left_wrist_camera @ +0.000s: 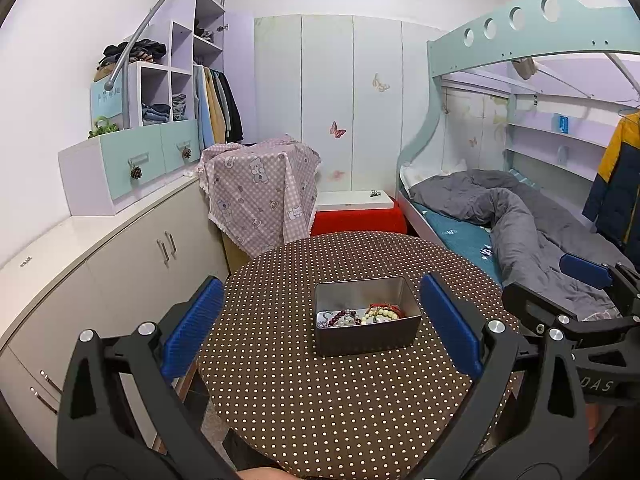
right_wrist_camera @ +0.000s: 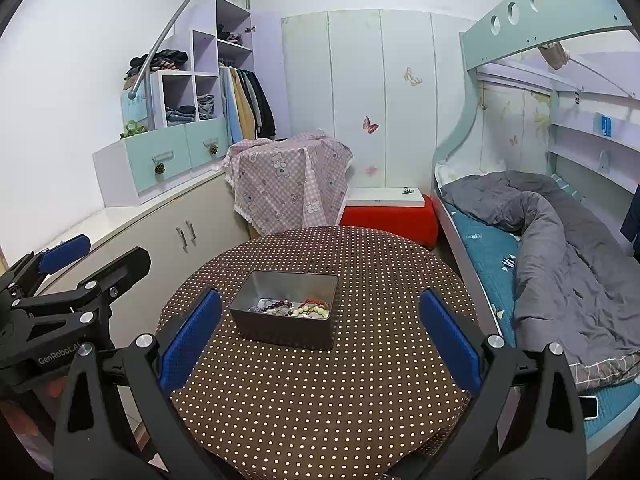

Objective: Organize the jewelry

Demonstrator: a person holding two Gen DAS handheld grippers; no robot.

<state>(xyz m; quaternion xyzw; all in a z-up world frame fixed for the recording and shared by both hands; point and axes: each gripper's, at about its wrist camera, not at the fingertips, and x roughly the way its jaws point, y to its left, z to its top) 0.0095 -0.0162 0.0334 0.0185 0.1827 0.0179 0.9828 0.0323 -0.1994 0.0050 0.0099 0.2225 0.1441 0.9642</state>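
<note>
A grey metal tin (left_wrist_camera: 366, 336) (right_wrist_camera: 280, 330) stands on the round table with the brown dotted cloth (left_wrist_camera: 320, 392) (right_wrist_camera: 340, 380). Inside it lie beaded bracelets (left_wrist_camera: 360, 315) (right_wrist_camera: 296, 307): dark purple, cream and red ones. My left gripper (left_wrist_camera: 322, 324) is open, held over the table's near side, its blue pads either side of the tin in its own view. My right gripper (right_wrist_camera: 320, 338) is open too, above the near edge, with nothing between its fingers. Each gripper shows at the side of the other's view.
White low cabinets (left_wrist_camera: 132, 248) run along the left wall. A pink checked cloth (left_wrist_camera: 260, 192) covers something behind the table, beside a red box (left_wrist_camera: 360, 220). A bunk bed with a grey duvet (left_wrist_camera: 520, 220) fills the right side. A phone (right_wrist_camera: 590, 406) lies on the bed's edge.
</note>
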